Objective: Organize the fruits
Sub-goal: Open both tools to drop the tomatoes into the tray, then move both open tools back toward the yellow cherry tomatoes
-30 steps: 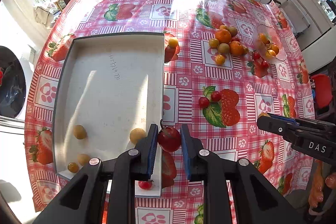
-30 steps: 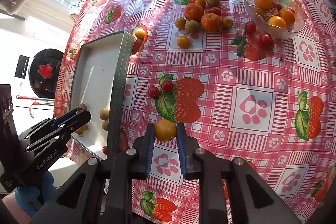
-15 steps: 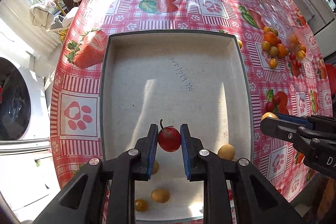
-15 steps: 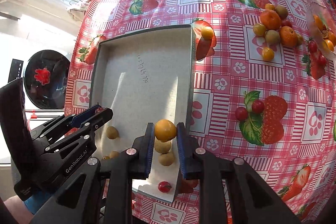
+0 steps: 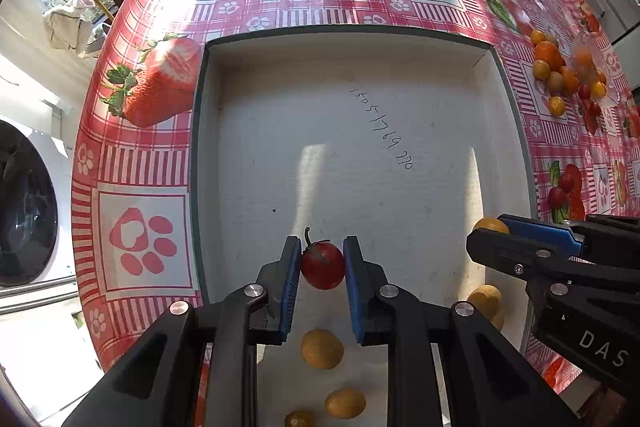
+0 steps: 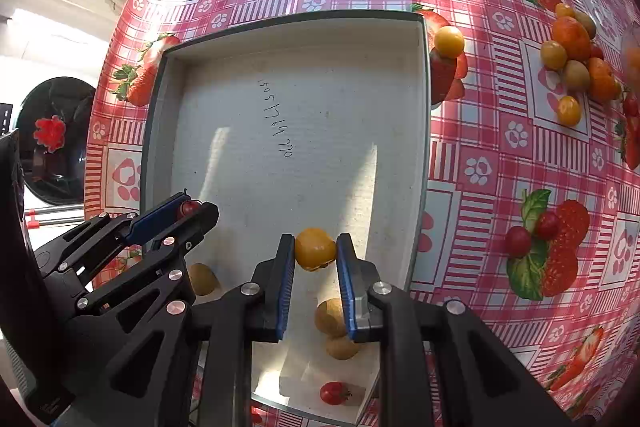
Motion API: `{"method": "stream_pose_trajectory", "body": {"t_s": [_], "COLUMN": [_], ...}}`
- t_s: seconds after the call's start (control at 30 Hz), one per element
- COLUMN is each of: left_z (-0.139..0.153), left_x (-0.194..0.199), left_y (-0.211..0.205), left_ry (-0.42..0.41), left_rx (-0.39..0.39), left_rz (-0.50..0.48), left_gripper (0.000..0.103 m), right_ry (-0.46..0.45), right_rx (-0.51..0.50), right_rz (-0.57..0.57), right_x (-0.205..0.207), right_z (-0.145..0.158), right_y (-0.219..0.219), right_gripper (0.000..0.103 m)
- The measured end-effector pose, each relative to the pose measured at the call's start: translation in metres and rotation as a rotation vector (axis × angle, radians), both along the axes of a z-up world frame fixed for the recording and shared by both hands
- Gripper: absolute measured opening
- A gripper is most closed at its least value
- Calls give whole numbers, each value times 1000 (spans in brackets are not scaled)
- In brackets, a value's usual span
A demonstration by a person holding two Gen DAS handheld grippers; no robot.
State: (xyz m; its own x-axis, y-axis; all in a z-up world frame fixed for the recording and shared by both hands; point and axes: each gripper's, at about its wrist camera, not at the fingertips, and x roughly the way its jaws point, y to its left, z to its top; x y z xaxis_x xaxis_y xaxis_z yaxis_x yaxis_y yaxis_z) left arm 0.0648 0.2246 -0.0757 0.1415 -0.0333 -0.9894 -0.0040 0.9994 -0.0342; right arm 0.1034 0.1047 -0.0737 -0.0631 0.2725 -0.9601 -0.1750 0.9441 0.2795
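My left gripper (image 5: 322, 263) is shut on a red cherry tomato (image 5: 323, 265) and holds it above the near part of a shallow white tray (image 5: 360, 147). My right gripper (image 6: 316, 251) is shut on a yellow-orange fruit (image 6: 315, 249) above the tray's (image 6: 288, 131) near right part. The right gripper also shows at the right of the left wrist view (image 5: 520, 247). The left gripper shows at the left of the right wrist view (image 6: 188, 211). Several yellow-brown fruits (image 5: 322, 349) and one red tomato (image 6: 335, 393) lie in the tray's near end.
A pile of orange, yellow and red fruits (image 6: 576, 67) lies on the strawberry tablecloth to the right of the tray. Two red tomatoes (image 6: 532, 233) lie nearer, and one yellow fruit (image 6: 449, 41) by the tray's far right corner. A washing machine door (image 5: 24, 203) is left, below the table edge.
Both grippers moved left from over the tablecloth to over the tray, each still holding its fruit. The tray now fills the middle of both views.
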Motion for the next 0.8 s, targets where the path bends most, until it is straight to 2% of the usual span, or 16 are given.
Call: {"method": "stream_pose_trajectory", "body": {"t_s": [0.33,0.4,0.43,0.47,0.5,0.53,0.57,0.7,0.77,0.8], "left_z": [-16,-19,-21,-21,-22,-22,-23,-23,-19,-17], "left_x": [6,5,6,6,6,4,4,2,0,-1], "left_y": [-13,-15,-16,-16,-13,-10,-7,-2,-5,-7], "left_ry": [34,41,39,37,33,31,33,38,32,26], "left_rx": [11,2,15,34,45,45,36,27,23,22], "left_rz": [-34,-37,-35,-29,-18,-5,7,16,1,-9], "left_gripper": [24,31,38,51,56,62,62,62,62,62], "right_ry": [48,50,51,51,51,52,52,37,14,-4], "right_rx": [-39,-36,-36,-38,-41,-41,-39,26,48,47], "right_rz": [10,16,14,11,4,-6,-16,-52,-55,-56], "right_x": [-1,-3,-3,-3,-2,-1,0,2,2,3], "right_z": [-25,-26,-26,-26,-27,-26,-25,-13,-4,3], "right_y": [15,18,18,18,17,13,9,0,1,0], "right_gripper": [24,25,26,27,27,33,45,61,77,79]}}
